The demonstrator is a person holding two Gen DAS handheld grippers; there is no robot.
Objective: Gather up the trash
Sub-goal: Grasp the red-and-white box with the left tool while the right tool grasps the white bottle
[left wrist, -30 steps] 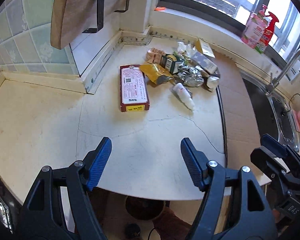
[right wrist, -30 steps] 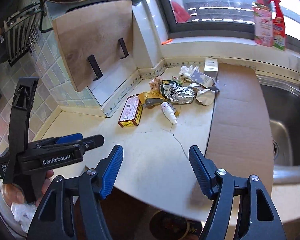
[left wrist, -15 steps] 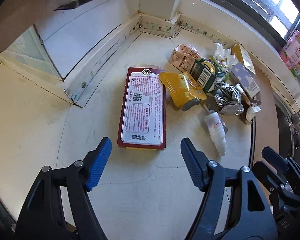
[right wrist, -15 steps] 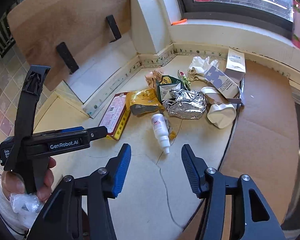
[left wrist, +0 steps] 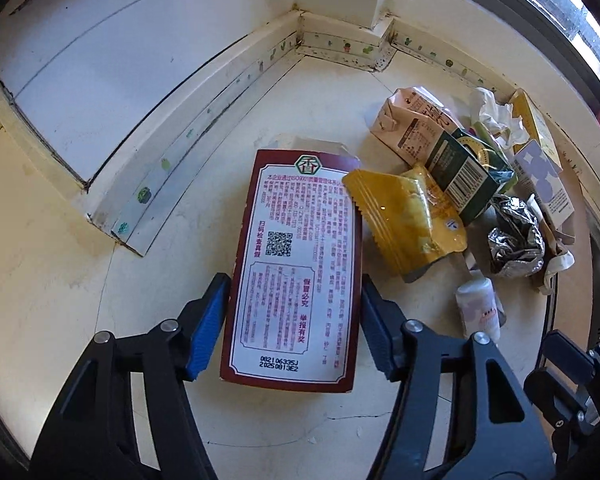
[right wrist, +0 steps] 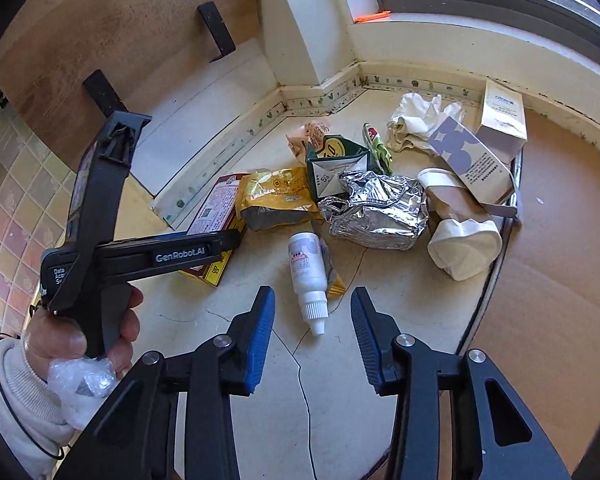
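One red box (left wrist: 296, 272) between left hand-held gripper (left wrist: 294, 328)

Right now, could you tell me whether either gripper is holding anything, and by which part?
Nothing is held yet. The left gripper is closing around the red box, straddling its long sides near the near end. The right gripper is closing toward the white bottle's nozzle.

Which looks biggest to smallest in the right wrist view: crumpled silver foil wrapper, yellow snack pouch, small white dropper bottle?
1. Crumpled silver foil wrapper
2. Yellow snack pouch, close behind and partly overlapped, so unsure
3. Small white dropper bottle, smallest though nearest
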